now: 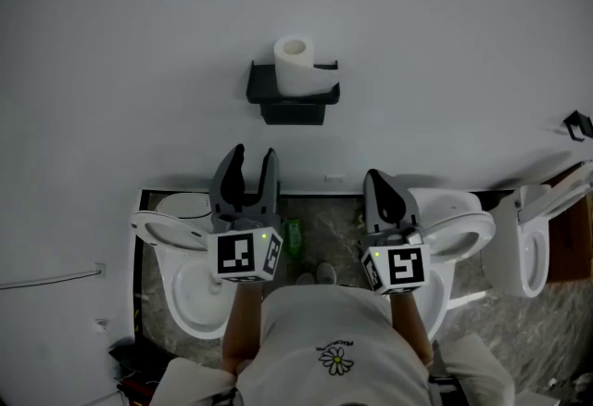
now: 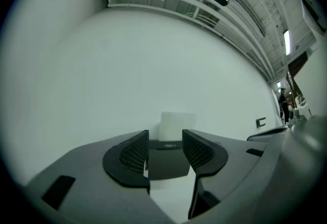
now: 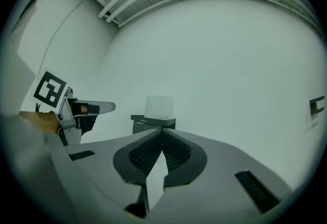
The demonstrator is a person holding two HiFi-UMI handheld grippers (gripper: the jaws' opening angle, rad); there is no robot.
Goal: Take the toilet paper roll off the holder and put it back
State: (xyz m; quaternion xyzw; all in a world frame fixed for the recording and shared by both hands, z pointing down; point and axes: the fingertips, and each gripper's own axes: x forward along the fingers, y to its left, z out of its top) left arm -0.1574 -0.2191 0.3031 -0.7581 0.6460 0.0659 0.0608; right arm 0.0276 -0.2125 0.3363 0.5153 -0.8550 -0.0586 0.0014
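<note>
– Roll first, from the head view: where is it?
– The toilet paper roll (image 1: 295, 64) sits on the black holder (image 1: 292, 103) on the white wall (image 1: 435, 33), its hollow core turned toward the camera.
– And the grippers?
– Both are below the holder and well apart from it. The left gripper (image 1: 252, 158) is below it and slightly left, its jaws spread and pointing up at it. The right gripper (image 1: 378, 182) is below it and further right, its jaws pressed together. Neither touches the roll.
– Anything else down there?
– Two white toilets, one (image 1: 181, 242) below-left of the holder and one (image 1: 459, 223) below-right, each partly behind a gripper.
– Left gripper view?
– The left gripper (image 2: 165, 136) has its jaws released, with a clear gap and nothing gripped. Through that gap the holder (image 2: 166, 159) shows further off, with the toilet paper roll (image 2: 177, 125) rising above its top edge.
– Right gripper view?
– The right gripper (image 3: 162, 133) is clenched, its ribbed pads meeting at the tips and empty. Just past the tips stands the holder (image 3: 148, 121), apart from them, the toilet paper roll (image 3: 159, 107) on top of it. Left of the holder the left gripper (image 3: 84, 110) reaches in, a hand (image 3: 43, 120) behind it.
</note>
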